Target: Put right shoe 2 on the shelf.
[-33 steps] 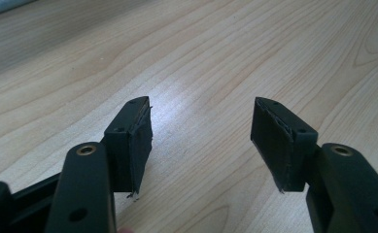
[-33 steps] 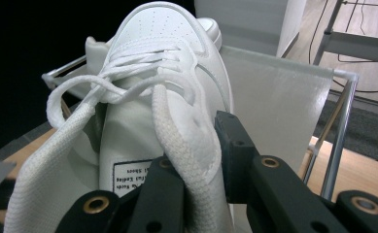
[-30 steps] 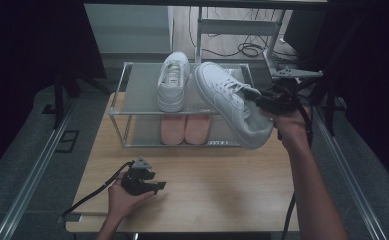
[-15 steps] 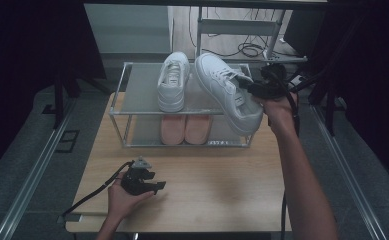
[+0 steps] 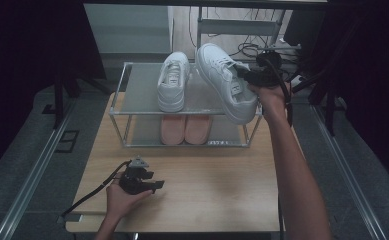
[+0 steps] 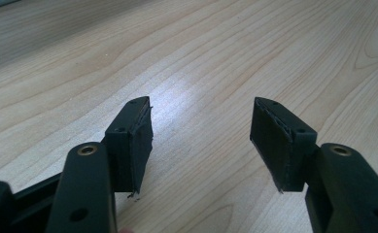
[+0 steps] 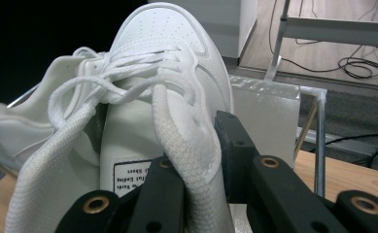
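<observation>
A white sneaker hangs tilted over the right side of the rack's top shelf, toe pointing away, heel past the front rail. My right gripper is shut on its collar. In the right gripper view the jaws pinch the padded wall beside the laces of the sneaker. Whether the sole touches the shelf I cannot tell. The matching white sneaker lies flat on the top shelf to its left. My left gripper rests on the table in a hand, open, nothing between its fingers.
A pair of pink shoes sits on the rack's lower shelf. The metal rack frame stands at the far half of the wooden table. Cables and a grey stand lie on the floor behind.
My right hand has carried the white sneaker left and farther back, from beyond the rack's right front corner to above the top shelf. The left gripper has stayed put.
</observation>
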Tool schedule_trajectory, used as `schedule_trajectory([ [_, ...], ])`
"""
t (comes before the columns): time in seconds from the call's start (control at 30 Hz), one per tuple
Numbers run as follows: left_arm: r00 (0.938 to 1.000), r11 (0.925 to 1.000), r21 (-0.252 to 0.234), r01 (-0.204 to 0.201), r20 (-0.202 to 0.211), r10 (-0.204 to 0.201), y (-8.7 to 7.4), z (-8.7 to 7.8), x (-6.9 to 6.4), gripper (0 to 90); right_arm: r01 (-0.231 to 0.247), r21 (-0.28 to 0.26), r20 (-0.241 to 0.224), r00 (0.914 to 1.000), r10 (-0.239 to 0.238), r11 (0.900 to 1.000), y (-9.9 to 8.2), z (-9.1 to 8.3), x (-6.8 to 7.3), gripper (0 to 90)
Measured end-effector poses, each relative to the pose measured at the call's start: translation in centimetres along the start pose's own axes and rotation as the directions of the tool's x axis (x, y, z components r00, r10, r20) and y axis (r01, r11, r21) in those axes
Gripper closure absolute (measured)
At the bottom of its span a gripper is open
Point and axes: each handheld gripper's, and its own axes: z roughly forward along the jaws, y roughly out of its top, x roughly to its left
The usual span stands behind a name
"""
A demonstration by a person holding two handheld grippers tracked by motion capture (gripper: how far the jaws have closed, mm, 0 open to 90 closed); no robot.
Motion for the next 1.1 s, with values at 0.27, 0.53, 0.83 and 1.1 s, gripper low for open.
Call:
schedule_trajectory([
  [0.27,1.0,1.0,0.002,-0.002,-0.003,0.002,0.0,0.0,0.1,41.0,-0.024,0.008,0.049,0.9985,0.024,0.9997,1.0,1.5,-0.2,81.6],
  [0.53,1.0,1.0,0.0,-0.005,0.0,0.005,0.0,-0.1,0.3,40.9,-0.047,0.038,0.086,0.9954,0.043,0.9982,1.7,3.7,0.7,81.6],
  [0.83,1.0,0.9999,-0.011,0.005,0.007,-0.005,-0.1,-0.3,0.5,41.0,-0.082,0.067,0.13,0.9888,0.073,0.9943,2.3,6.5,1.5,81.6],
  [1.1,0.9999,0.9999,-0.012,0.007,0.007,-0.007,-0.1,-0.4,0.6,41.0,-0.118,0.085,0.17,0.9801,0.102,0.9894,2.0,8.8,1.7,81.4],
])
